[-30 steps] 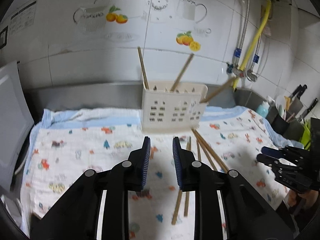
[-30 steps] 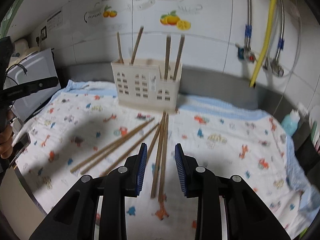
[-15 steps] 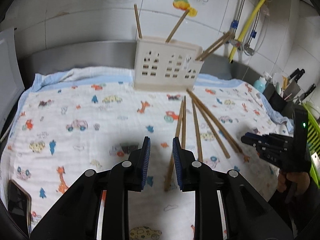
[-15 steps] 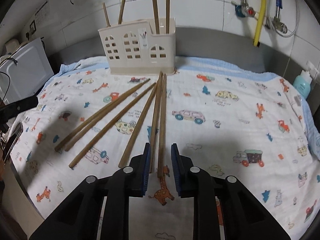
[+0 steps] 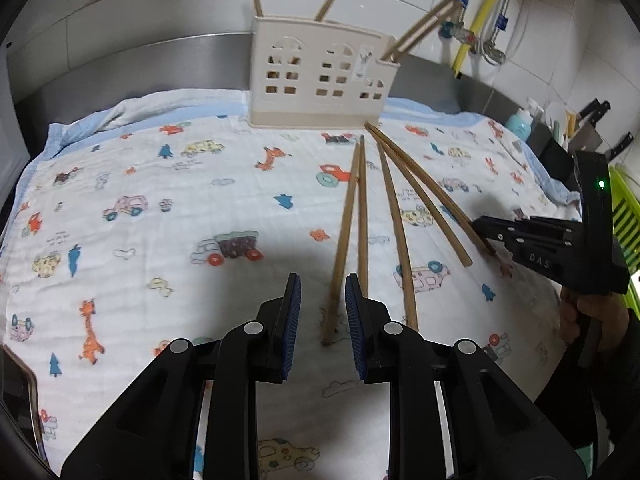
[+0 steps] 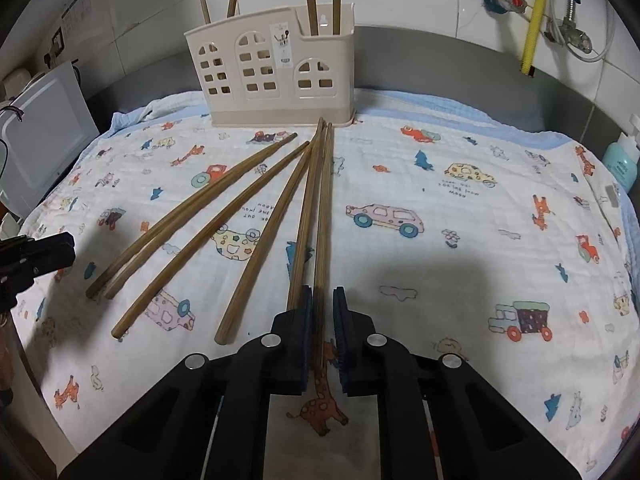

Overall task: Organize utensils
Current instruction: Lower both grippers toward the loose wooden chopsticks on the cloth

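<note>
Brown wooden chopsticks (image 5: 362, 216) lie fanned on a white cartoon-print cloth (image 5: 160, 220) covering the counter, before a cream plastic utensil holder (image 5: 320, 76) holding more sticks. From the left wrist, the left gripper (image 5: 320, 300) has its fingers parted around one stick's end. From the right wrist, the right gripper (image 6: 321, 312) has narrowly parted fingers straddling a chopstick (image 6: 322, 220); contact is unclear.
</note>
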`<state>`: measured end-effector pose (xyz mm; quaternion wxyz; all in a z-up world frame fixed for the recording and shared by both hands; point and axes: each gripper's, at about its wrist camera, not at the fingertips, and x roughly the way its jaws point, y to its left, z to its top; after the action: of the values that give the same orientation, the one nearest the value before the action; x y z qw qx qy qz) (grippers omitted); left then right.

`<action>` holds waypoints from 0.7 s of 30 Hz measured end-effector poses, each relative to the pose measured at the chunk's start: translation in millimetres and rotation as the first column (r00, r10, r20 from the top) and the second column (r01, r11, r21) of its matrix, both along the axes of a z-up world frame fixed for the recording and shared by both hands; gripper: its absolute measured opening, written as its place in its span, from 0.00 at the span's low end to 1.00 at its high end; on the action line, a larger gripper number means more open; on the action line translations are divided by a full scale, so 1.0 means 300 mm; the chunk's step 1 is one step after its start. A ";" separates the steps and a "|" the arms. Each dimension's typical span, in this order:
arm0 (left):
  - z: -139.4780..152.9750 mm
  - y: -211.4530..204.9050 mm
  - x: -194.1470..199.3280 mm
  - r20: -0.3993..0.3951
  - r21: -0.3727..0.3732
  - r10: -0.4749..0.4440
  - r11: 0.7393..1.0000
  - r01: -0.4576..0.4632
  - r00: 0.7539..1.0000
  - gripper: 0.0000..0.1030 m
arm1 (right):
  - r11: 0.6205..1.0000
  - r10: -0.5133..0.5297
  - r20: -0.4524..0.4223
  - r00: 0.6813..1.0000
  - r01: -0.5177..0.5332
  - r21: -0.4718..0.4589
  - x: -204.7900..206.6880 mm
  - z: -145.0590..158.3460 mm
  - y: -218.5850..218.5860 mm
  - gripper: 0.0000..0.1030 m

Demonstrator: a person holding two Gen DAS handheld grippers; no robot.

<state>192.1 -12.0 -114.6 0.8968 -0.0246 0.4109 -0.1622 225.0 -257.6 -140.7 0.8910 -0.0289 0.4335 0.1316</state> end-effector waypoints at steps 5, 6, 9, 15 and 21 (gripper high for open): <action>-0.023 -0.022 0.024 -0.024 0.006 -0.012 1.000 0.012 1.000 0.23 | 1.000 -0.001 -0.009 1.000 0.001 -0.003 0.012 -0.011 0.005 0.10; -0.027 -0.025 0.028 -0.028 0.010 -0.014 1.000 0.014 1.000 0.23 | 1.000 -0.001 -0.009 1.000 0.001 -0.002 0.013 -0.012 0.005 0.10; -0.046 -0.040 0.048 -0.043 0.024 -0.017 1.000 0.018 0.999 0.23 | 1.000 -0.003 -0.009 1.000 0.003 0.000 0.017 -0.013 0.004 0.10; -0.091 -0.054 0.090 -0.085 0.029 -0.014 0.999 0.016 0.996 0.22 | 1.000 -0.011 -0.009 1.000 0.011 -0.002 0.032 -0.019 0.003 0.07; -0.090 -0.084 0.098 -0.069 0.063 -0.017 0.998 0.022 0.997 0.22 | 1.000 -0.009 -0.001 1.000 0.009 -0.005 0.032 -0.019 0.004 0.07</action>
<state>221.6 -37.3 -141.5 0.8810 0.0024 0.4464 -0.1568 234.7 -256.3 -146.5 0.8913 -0.0290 0.4344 0.1267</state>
